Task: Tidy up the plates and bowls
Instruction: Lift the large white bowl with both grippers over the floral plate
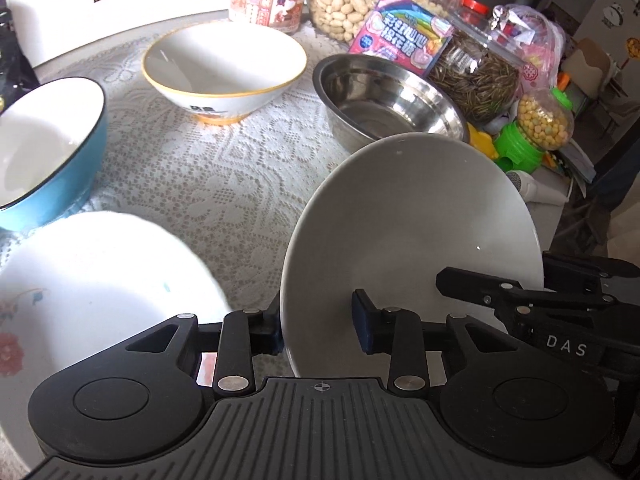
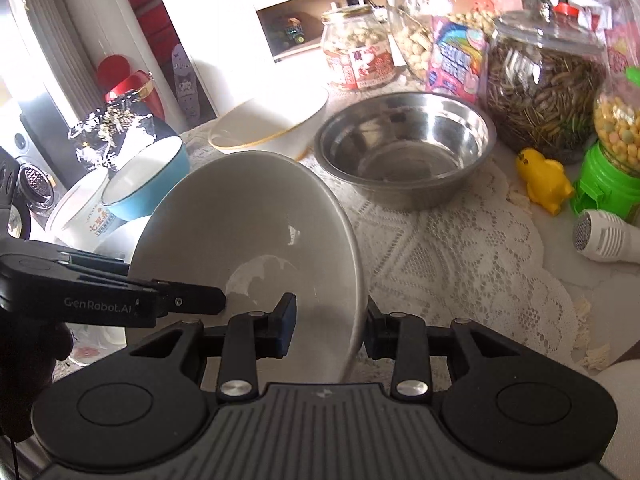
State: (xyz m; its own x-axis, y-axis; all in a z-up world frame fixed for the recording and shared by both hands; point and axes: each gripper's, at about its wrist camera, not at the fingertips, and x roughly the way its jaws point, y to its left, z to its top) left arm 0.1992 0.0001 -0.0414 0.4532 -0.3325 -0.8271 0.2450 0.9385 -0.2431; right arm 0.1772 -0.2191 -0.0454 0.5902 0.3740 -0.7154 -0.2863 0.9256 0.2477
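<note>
Left gripper (image 1: 320, 330): jaws straddled the near rim of the grey bowl (image 1: 408, 240), one pad outside touching the wall, the other inside with a visible gap, so apart, not clamped. Right gripper (image 2: 330, 330): jaws sat on either side of the opposite rim; outer pad against the wall, inner pad looked slightly off it. Couldn't tell if it was truly clamped.

Grey bowl was tilted up on edge between both grippers, over the lace tablecloth (image 1: 208, 168). Further out: steel bowl (image 1: 388, 100) just behind, yellow-rimmed bowl (image 1: 224, 68) beyond, blue bowl (image 1: 44, 148) on the left, floral plate (image 1: 92, 280) near left.

My read: mid-handoff or two-handed carry. To do it well, one side should close fully before the other lets go, keep the rim deep between the pads, and level the bowl before nesting it.
</note>
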